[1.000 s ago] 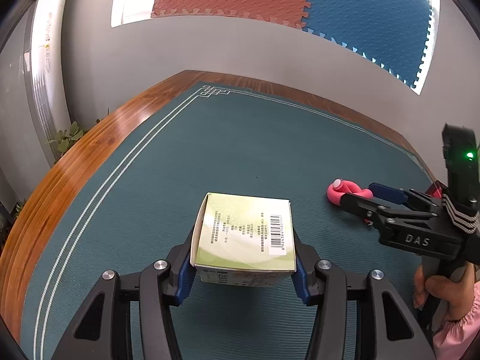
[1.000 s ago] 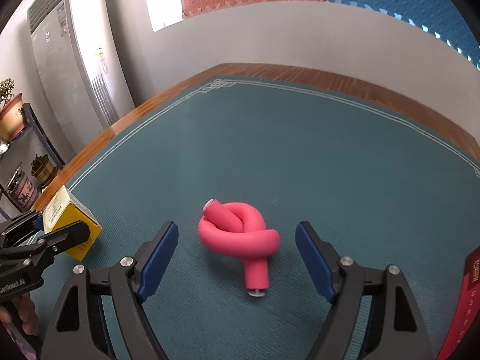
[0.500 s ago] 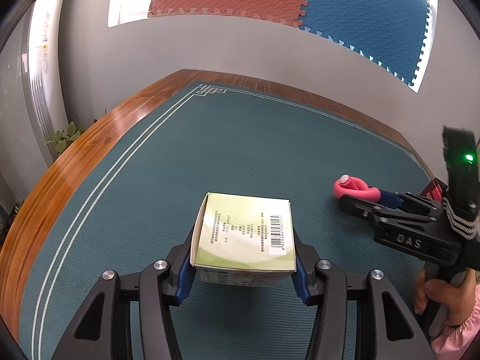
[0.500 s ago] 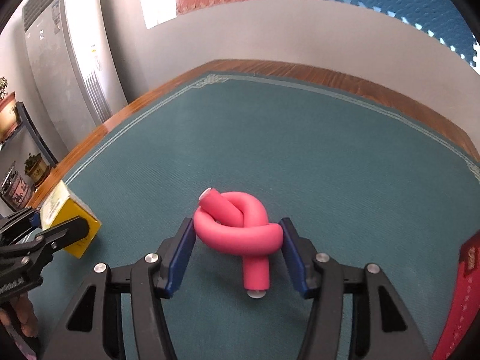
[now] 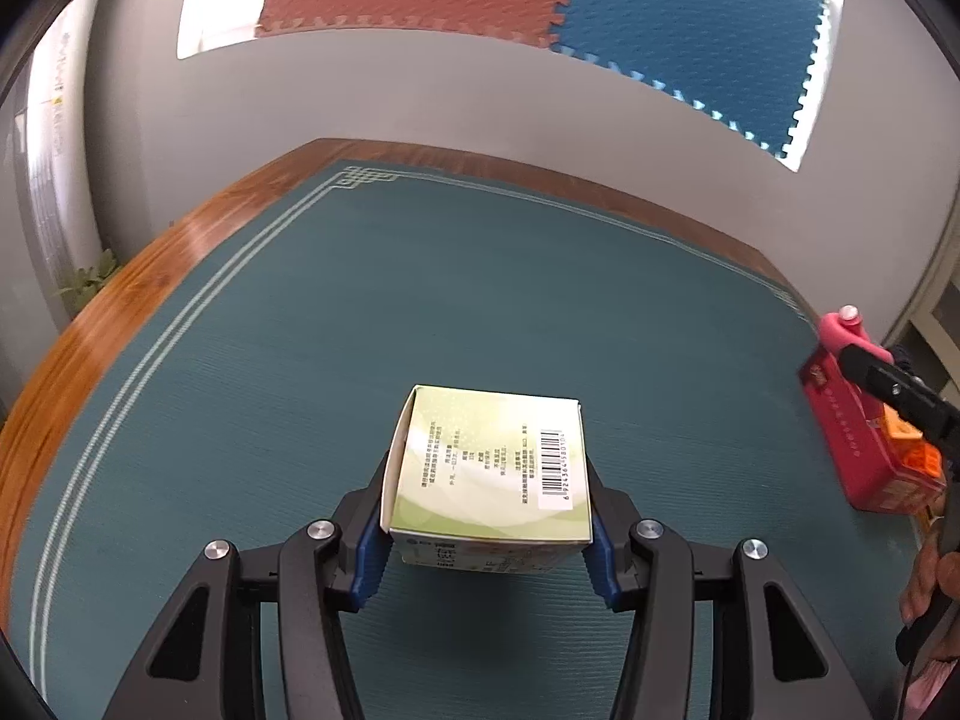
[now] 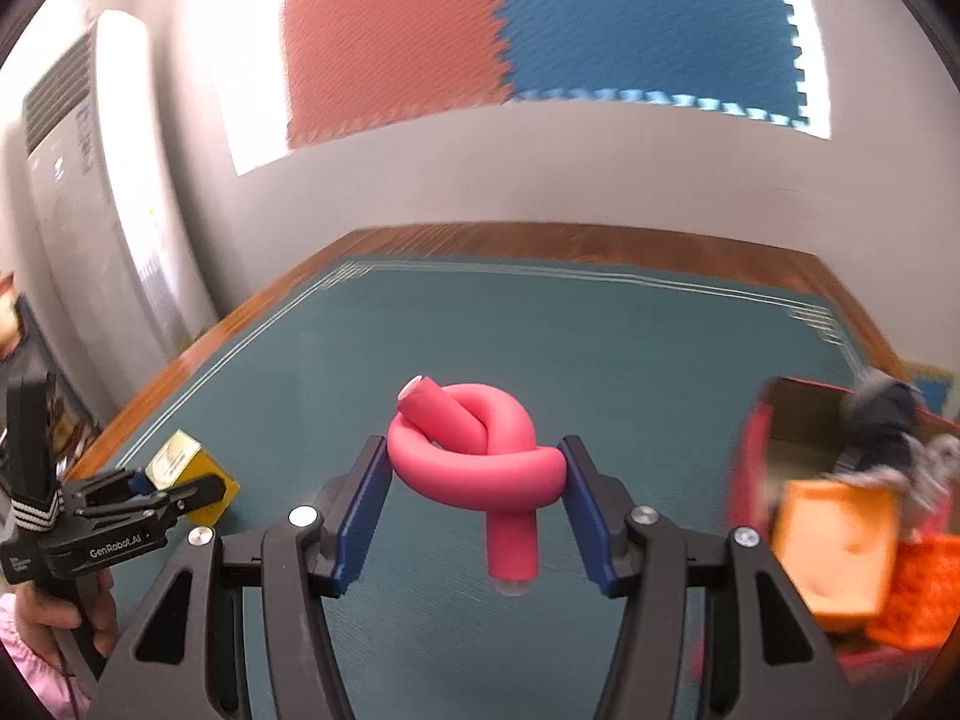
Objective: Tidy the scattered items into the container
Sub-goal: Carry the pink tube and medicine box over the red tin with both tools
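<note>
My left gripper (image 5: 487,531) is shut on a pale green and yellow carton (image 5: 489,468) with a barcode, held just above the teal mat; it also shows in the right wrist view (image 6: 186,468). My right gripper (image 6: 474,507) is shut on a knotted pink foam tube (image 6: 474,456), lifted off the mat. The red container box (image 6: 750,468) stands to its right, holding an orange block (image 6: 834,546), an orange mesh item and a dark grey object. In the left wrist view the container (image 5: 846,420) is at the far right with the pink tube (image 5: 843,330) above it.
The teal mat (image 5: 420,300) covers a wooden table (image 5: 78,348) whose edge curves around the left and back. A grey wall with red and blue foam tiles stands behind. A white air conditioner (image 6: 78,210) stands at the left.
My right gripper closed on the pink tube, lifted it off the mat and carried it right towards the red container. The left gripper kept its hold on the carton.
</note>
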`<state>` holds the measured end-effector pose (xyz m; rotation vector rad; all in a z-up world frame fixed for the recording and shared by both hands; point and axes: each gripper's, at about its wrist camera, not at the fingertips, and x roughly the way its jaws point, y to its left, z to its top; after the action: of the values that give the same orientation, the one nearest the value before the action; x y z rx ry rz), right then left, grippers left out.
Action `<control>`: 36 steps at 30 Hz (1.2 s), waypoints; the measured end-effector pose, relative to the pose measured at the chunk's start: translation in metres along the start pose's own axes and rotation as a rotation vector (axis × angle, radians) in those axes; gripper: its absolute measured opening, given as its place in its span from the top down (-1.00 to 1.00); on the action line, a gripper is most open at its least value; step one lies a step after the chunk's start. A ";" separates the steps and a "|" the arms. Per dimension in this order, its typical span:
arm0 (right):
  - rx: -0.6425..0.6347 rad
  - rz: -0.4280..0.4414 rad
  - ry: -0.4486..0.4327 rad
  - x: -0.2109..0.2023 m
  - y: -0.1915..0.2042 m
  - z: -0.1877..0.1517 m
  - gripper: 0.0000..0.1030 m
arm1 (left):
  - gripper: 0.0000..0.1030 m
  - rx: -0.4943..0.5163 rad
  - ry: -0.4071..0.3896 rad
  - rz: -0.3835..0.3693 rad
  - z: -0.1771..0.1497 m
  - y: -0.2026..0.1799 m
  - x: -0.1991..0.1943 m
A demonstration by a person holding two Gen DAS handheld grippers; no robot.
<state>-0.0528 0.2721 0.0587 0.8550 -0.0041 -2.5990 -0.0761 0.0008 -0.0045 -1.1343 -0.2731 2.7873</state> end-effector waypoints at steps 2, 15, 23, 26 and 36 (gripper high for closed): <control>0.031 -0.027 -0.020 -0.011 -0.015 -0.002 -0.18 | -0.06 0.029 -0.001 -0.010 -0.001 -0.014 -0.002; 0.210 -0.289 -0.190 -0.109 -0.132 -0.018 -0.18 | -0.06 0.198 -0.041 -0.275 0.027 -0.170 -0.027; 0.332 -0.397 -0.205 -0.130 -0.201 -0.035 -0.19 | -0.06 0.306 -0.042 -0.388 0.038 -0.267 -0.028; 0.343 -0.408 -0.204 -0.129 -0.207 -0.036 -0.19 | -0.06 0.338 -0.036 -0.407 0.040 -0.295 -0.024; 0.369 -0.437 -0.171 -0.122 -0.233 -0.044 -0.20 | -0.06 0.379 -0.010 -0.420 0.053 -0.345 0.008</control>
<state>-0.0259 0.5375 0.0629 0.8217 -0.3979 -3.1383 -0.1044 0.3325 0.0998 -0.8556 0.0205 2.3428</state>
